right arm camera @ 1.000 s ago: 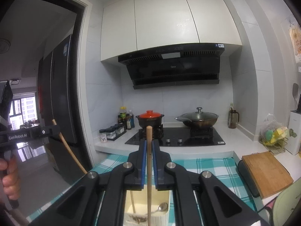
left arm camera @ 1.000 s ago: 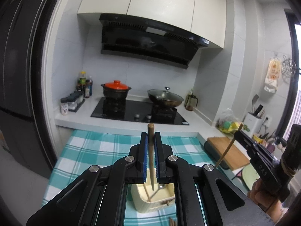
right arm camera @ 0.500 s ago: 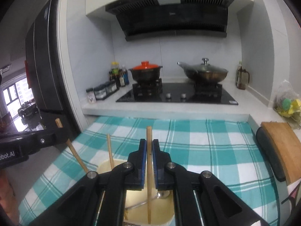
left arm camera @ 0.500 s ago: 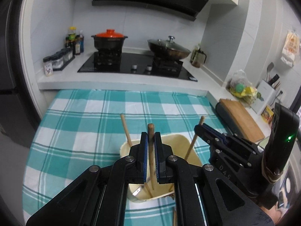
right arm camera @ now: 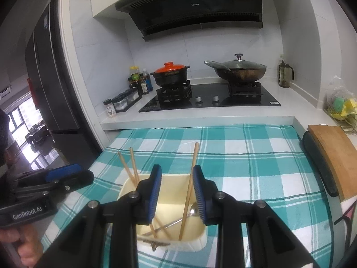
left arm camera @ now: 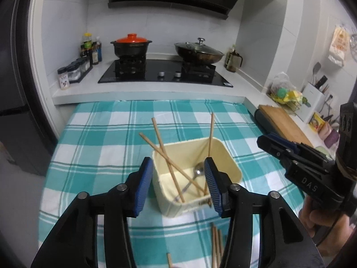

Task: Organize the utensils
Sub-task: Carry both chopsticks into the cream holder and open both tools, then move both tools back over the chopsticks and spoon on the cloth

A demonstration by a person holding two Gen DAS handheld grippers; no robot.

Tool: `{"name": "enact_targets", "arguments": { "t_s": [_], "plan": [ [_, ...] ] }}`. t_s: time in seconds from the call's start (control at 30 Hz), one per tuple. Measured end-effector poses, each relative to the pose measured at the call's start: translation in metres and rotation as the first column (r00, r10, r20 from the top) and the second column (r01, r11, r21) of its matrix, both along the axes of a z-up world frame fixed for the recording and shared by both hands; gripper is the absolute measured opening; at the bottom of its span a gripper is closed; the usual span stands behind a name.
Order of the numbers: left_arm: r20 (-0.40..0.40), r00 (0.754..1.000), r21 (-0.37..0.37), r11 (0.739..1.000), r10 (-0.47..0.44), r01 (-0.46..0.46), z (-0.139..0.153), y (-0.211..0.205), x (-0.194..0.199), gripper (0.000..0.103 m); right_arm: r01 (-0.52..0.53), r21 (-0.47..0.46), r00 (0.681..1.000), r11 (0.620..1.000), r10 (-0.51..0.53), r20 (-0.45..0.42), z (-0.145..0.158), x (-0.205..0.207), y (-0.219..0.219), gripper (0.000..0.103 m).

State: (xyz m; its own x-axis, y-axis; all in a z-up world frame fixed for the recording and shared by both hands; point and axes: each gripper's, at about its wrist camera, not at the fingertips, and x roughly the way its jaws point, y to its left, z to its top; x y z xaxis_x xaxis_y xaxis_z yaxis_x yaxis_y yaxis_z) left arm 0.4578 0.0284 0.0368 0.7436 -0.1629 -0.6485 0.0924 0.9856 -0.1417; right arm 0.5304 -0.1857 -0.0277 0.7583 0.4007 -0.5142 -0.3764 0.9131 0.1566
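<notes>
On the teal checked cloth stands a cream container (left arm camera: 166, 203) (right arm camera: 194, 243). It holds three wooden chopsticks (left arm camera: 170, 167) and a metal spoon (left arm camera: 198, 169) (right arm camera: 192, 212). My left gripper (left arm camera: 178, 167) (right arm camera: 75, 175) hovers just above its near rim; the jaws are opening and no pad touches anything. My right gripper (right arm camera: 177, 174) (left arm camera: 265, 143) is over the same container with its jaws opening. One chopstick (right arm camera: 189, 178) stands loose between them, leaning close to the right pad, its foot on the container's floor. Two more chopsticks (right arm camera: 131, 167) lean out at the left.
Loose chopsticks (left arm camera: 215, 245) lie on the cloth in front of the container. Behind the cloth runs a white counter with a black hob (left arm camera: 165, 73), a pot with a red lid (left arm camera: 131, 47), a lidded wok (left arm camera: 198, 51) and spice jars (left arm camera: 71, 73). A wooden cutting board (right arm camera: 334, 154) lies at the right.
Both grippers came down over the container, each shut on one chopstick. Both have now opened and let go, and the chopsticks lean inside the container.
</notes>
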Motion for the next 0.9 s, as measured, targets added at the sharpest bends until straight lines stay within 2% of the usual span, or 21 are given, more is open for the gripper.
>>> {"name": "enact_targets", "arguments": {
  "t_s": [0.07,0.17,0.27,0.37,0.43,0.53,0.63,0.7,0.8,0.9],
  "plan": [
    [0.002,1.000,0.013,1.000,-0.026,0.026,0.000,0.007,-0.033,0.068,-0.021,-0.028,1.000,0.999,0.022,0.007,0.001,-0.027,-0.007,0.030],
    [-0.004,0.998,0.025,0.998,-0.061,0.061,-0.014,0.015,-0.086,0.075,-0.050,-0.111,0.999,0.993,0.052,0.017,-0.013,-0.077,-0.018,0.030],
    [-0.028,0.996,0.034,0.996,-0.085,0.086,-0.042,0.018,-0.135,0.078,-0.039,-0.167,0.999,0.985,0.038,-0.012,-0.042,-0.125,-0.033,0.030],
    [-0.052,0.997,0.053,0.996,-0.065,0.068,-0.076,0.015,-0.179,0.079,-0.005,-0.202,0.999,0.979,-0.002,-0.036,-0.081,-0.174,-0.047,0.030],
    [-0.078,0.996,0.038,0.998,-0.053,0.056,-0.100,0.011,-0.201,0.079,0.027,-0.208,0.998,0.978,-0.038,-0.046,-0.104,-0.203,-0.054,0.030],
    [-0.087,0.996,0.000,0.999,-0.034,0.034,-0.126,0.002,-0.223,0.079,0.093,-0.164,0.992,0.982,-0.105,-0.064,-0.131,-0.238,-0.063,0.030],
    [-0.088,0.996,-0.027,1.000,-0.015,0.013,-0.138,-0.006,-0.233,0.079,0.142,-0.157,0.985,0.977,-0.155,-0.073,-0.151,-0.262,-0.067,0.030],
    [-0.090,0.996,-0.045,0.999,-0.022,0.019,-0.140,-0.010,-0.237,0.079,0.134,-0.173,0.986,0.976,-0.149,-0.080,-0.158,-0.274,-0.063,0.030],
    [-0.072,0.997,-0.026,1.000,-0.013,0.011,-0.136,-0.010,-0.239,0.079,0.131,-0.216,0.989,0.967,-0.143,-0.041,-0.160,-0.288,-0.055,0.030],
    [-0.051,0.999,-0.032,0.999,-0.003,0.001,-0.129,-0.007,-0.238,0.081,0.128,-0.207,0.989,0.970,-0.140,-0.043,-0.159,-0.292,-0.052,0.030]
  ]
}}
